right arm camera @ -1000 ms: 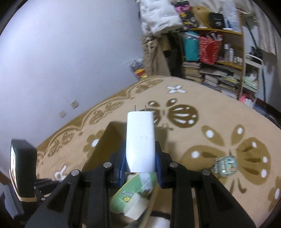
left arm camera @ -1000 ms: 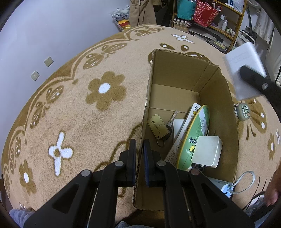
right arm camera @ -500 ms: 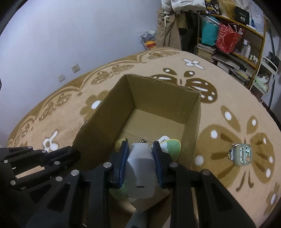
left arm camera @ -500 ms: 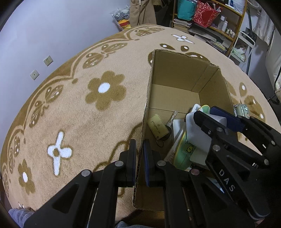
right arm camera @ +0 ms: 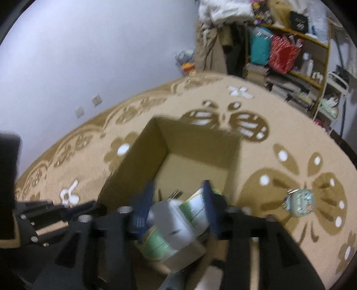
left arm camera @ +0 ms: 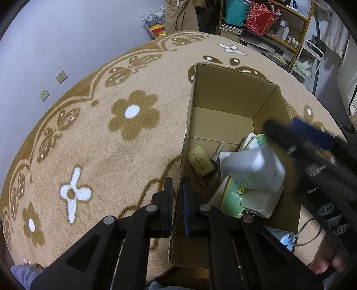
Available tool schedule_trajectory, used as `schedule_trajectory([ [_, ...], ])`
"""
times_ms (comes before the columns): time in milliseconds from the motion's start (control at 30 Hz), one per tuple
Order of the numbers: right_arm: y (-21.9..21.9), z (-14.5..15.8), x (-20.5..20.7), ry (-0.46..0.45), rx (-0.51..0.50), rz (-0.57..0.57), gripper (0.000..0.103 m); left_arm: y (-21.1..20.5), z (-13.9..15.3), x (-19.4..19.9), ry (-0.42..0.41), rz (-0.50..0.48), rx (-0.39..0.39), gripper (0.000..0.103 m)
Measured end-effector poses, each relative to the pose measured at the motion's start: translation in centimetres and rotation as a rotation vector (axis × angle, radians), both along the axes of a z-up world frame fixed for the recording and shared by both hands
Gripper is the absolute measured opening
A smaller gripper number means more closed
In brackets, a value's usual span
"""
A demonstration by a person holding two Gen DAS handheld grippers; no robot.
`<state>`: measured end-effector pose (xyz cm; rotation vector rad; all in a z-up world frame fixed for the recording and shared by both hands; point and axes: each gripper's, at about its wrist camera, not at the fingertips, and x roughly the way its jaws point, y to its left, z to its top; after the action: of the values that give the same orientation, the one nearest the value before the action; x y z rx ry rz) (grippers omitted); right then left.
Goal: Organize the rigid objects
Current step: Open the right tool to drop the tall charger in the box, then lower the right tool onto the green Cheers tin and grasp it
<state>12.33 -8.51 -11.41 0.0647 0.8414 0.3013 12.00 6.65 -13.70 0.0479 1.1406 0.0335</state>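
An open cardboard box [left arm camera: 223, 89] stands on the carpet. My left gripper [left arm camera: 177, 181] is shut on the top edge of its left wall. Inside lie a keycard tag with keys [left arm camera: 199, 160], a green round plate [left arm camera: 234, 196] on edge and a white square case [left arm camera: 261, 200]. A white charger [left arm camera: 256, 169] lies tilted on top of the plate and case. My right gripper [right arm camera: 178, 189] hangs over the box [right arm camera: 200, 145], blurred. Its jaws are opening, with the charger [right arm camera: 171, 220] loose between them and a clear gap on its right side.
A small greenish pouch [right arm camera: 300, 203] lies on the flowered carpet right of the box. A white cable and adapter [left arm camera: 287, 239] sit by the box's near right corner, next to a person's hand [left arm camera: 323, 263]. Cluttered shelves [left arm camera: 267, 20] line the far wall.
The right gripper brought the white charger over the box and down into it, then its jaws spread. The charger has tipped over onto the plate and case. The left gripper has kept still.
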Motion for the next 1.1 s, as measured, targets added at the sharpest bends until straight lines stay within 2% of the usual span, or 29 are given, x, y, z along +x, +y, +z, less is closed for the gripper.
schedule_trajectory([
  [100, -1.4, 1.6, -0.3, -0.078, -0.025, -0.058, 0.065, 0.0, 0.0, 0.0, 0.000, 0.001, 0.002, 0.009],
  [167, -2.5, 2.2, -0.3, -0.102, -0.046, -0.086, 0.073, 0.0, 0.0, 0.0, -0.001, 0.001, 0.003, 0.009],
  [233, -4.1, 2.4, -0.1, -0.119, -0.046, -0.138, 0.089, 0.0, 0.0, 0.0, -0.001, 0.000, 0.005, 0.009],
  [300, -5.6, 2.4, 0.2, -0.124, -0.048, -0.187, 0.093, 0.0, -0.1, 0.0, -0.002, 0.001, 0.010, 0.009],
  [367, -7.1, 2.0, 0.7, -0.114, -0.064, -0.226, 0.094, 0.0, 0.0, -0.1, -0.005, 0.001, 0.021, 0.009],
  [433, -8.5, 1.3, 1.1, -0.102, -0.078, -0.259, 0.095, 0.2, 0.1, -0.1, -0.002, 0.004, 0.000, 0.009],
  [733, -14.9, -3.9, 2.9, 0.013, -0.124, -0.425, 0.095, 0.2, 0.1, 0.0, -0.002, 0.003, 0.010, 0.009],
  [900, -17.2, -6.0, 3.2, 0.060, -0.100, -0.456, 0.095, -0.1, 0.1, 0.0, -0.005, -0.003, 0.033, 0.009],
  [1100, -18.3, -8.8, 3.9, 0.105, -0.061, -0.439, 0.095, 0.2, -0.1, 0.2, 0.003, 0.013, 0.000, 0.009],
])
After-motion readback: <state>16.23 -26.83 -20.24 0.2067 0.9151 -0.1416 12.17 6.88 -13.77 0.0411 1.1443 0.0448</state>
